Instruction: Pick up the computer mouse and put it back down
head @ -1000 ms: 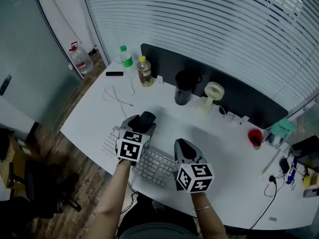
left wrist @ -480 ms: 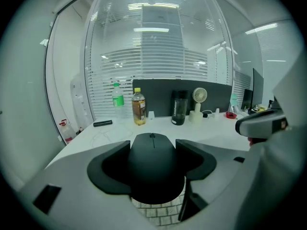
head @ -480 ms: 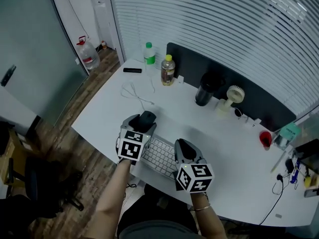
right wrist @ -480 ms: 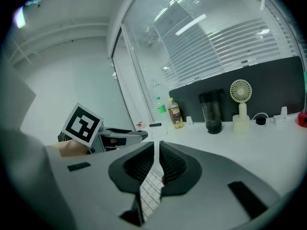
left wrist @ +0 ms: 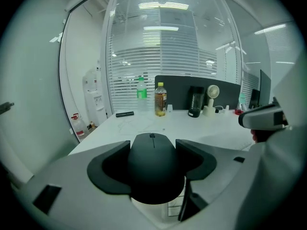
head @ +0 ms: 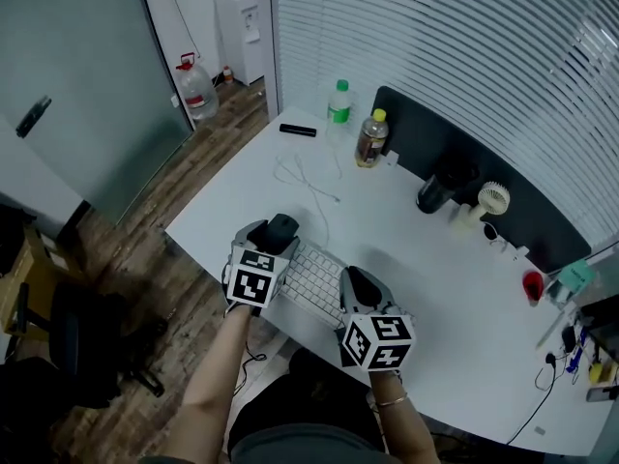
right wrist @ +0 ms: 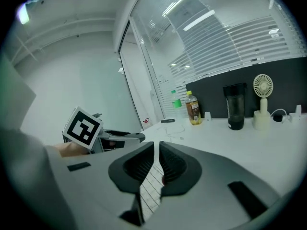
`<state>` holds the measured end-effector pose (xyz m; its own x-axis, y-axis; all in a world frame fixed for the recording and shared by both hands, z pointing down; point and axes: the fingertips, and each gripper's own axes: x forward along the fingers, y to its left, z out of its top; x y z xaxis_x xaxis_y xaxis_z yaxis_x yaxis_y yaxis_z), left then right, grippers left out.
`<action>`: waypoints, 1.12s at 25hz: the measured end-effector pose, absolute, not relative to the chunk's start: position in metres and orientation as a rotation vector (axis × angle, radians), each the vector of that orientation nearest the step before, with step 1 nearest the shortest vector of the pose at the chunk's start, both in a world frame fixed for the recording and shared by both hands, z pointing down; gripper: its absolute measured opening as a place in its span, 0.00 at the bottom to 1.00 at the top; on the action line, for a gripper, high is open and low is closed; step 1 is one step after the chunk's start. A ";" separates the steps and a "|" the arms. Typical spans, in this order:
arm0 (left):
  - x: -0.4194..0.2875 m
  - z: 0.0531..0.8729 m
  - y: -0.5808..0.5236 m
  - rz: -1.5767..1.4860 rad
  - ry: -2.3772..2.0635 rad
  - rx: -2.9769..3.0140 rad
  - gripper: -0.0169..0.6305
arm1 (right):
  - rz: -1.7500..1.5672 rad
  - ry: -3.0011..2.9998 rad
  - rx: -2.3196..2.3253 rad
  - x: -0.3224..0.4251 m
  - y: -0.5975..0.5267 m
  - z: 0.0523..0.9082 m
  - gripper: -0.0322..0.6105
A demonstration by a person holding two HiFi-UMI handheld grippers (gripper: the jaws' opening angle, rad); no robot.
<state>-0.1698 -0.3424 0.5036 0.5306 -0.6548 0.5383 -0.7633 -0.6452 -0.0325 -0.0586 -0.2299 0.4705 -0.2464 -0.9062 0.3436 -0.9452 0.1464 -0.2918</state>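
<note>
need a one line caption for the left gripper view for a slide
Left gripper shut on the black computer mouse, with the white desk, a yellow-capped bottle and a small fan beyond.

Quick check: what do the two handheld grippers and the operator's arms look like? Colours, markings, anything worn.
The left gripper and right gripper both have light grey shells and black curved pads, ribbed on the right one. Each carries a white cube with black square markers. No sleeves show, and there is a thin bracelet on the right wrist.
</note>
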 end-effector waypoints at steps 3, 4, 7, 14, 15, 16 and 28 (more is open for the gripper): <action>-0.189 0.512 -0.347 0.780 -1.232 2.527 0.50 | 0.694 -2.324 1.835 -0.075 -0.238 0.472 0.09; -0.195 0.515 -0.348 0.783 -1.240 2.515 0.50 | 0.694 -2.328 1.822 -0.081 -0.241 0.473 0.09; -0.212 0.526 -0.352 0.793 -1.264 2.478 0.50 | 0.698 -2.341 1.785 -0.095 -0.248 0.476 0.09; -0.238 0.552 -0.359 0.816 -1.315 2.401 0.50 | 0.697 -2.357 1.707 -0.120 -0.263 0.483 0.09; -0.241 0.555 -0.360 0.820 -1.322 2.398 0.50 | 0.699 -2.359 1.698 -0.123 -0.265 0.484 0.09; -0.243 0.557 -0.361 0.823 -1.328 2.393 0.50 | 0.700 -2.361 1.689 -0.125 -0.267 0.485 0.09; -0.257 0.583 -0.372 0.859 -1.340 2.322 0.50 | 0.712 -2.362 1.640 -0.137 -0.281 0.492 0.09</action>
